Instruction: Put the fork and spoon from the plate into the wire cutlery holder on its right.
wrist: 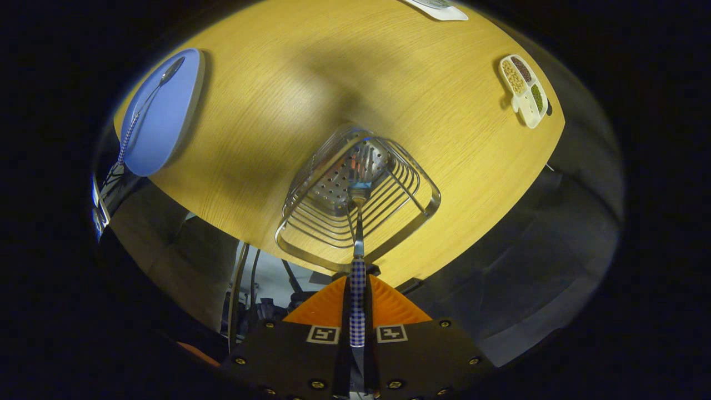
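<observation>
Now the fork [358, 222] goes into the holder [355, 200].
Gripper [357, 286] clamped on its handle; next, let go, then fetch the spoon [145, 100].

The gripper [357, 311] points down at the table [278, 100], its fingers closed on the handle of the fork [358, 261], whose head reaches into the wire cutlery holder [311, 222] just ahead of them. Well to the holder's left lies the plate [166, 116] with the spoon [145, 105] on it. Far to the right, beyond the holder, sits a divided dish [525, 91]
</observation>
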